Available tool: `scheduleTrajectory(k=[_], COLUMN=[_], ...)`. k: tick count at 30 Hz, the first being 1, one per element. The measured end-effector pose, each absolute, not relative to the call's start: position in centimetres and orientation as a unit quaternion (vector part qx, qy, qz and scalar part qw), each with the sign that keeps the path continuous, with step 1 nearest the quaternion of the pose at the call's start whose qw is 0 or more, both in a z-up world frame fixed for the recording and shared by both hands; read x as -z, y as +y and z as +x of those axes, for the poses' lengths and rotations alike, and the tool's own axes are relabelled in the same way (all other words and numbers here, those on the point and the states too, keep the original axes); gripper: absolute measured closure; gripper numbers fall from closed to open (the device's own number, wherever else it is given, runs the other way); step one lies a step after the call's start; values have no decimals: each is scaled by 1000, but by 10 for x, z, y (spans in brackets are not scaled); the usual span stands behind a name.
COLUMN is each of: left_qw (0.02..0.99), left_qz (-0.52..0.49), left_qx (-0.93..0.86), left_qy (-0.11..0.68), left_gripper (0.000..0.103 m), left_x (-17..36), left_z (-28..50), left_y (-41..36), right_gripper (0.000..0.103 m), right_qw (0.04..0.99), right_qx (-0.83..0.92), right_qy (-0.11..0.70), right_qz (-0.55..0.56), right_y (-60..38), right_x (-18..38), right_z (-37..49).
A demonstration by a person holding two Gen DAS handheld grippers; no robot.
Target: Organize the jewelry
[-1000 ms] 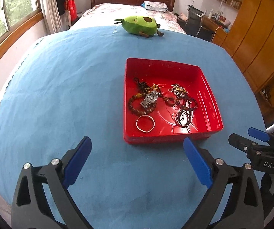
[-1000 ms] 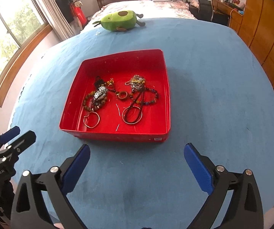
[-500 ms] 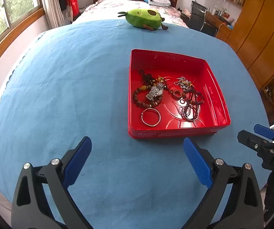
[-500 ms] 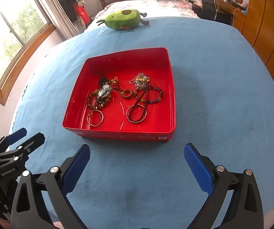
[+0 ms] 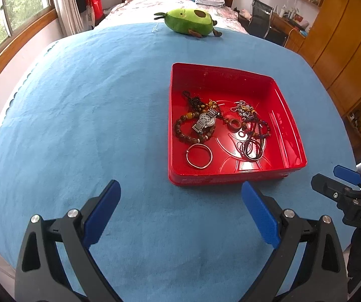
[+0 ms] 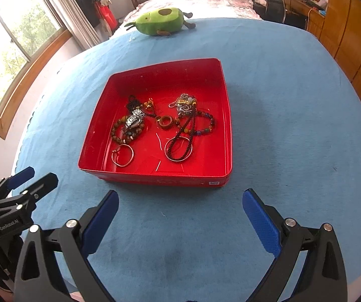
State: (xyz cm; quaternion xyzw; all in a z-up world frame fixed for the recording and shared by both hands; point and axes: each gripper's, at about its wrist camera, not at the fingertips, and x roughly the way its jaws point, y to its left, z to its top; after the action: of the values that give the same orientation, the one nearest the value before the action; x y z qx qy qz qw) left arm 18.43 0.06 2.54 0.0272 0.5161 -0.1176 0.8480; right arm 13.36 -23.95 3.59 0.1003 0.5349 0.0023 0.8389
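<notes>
Red tray (image 6: 227, 125) lies just beyond the spread right claw (image 6: 180, 214).

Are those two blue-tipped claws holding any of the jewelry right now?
No. The left gripper and right gripper are both open and empty above the blue cloth; all the jewelry lies in the red tray.

A red tray (image 6: 227, 136) is seen in the middle of the frame, with all the jewelry lying flat inside it. A silver watch (image 6: 133, 120) is laid on top of a brown bead bracelet (image 6: 120, 136). Below them, near the tray's front wall, a thin silver ring (image 6: 122, 155) is placed. A small brown ring (image 6: 165, 122) is found in the middle. To the right, a colorful bead bracelet (image 6: 207, 125) and a dark cord loop (image 6: 178, 148) are tangled together.
</notes>
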Motion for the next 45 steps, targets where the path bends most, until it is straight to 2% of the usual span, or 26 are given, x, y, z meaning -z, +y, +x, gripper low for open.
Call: scheduleTrajectory(k=[45], left_qw=[843], left_qz=[33], left_qx=[114], left_qy=[524], left_gripper=[7], left_x=[-18], left_z=[195], left_y=[1], right_gripper=[4], right_qw=[833], right_qx=[-3], right_qy=[543], right_qz=[103], right_y=[-241], right_x=[-25], right_z=[140])
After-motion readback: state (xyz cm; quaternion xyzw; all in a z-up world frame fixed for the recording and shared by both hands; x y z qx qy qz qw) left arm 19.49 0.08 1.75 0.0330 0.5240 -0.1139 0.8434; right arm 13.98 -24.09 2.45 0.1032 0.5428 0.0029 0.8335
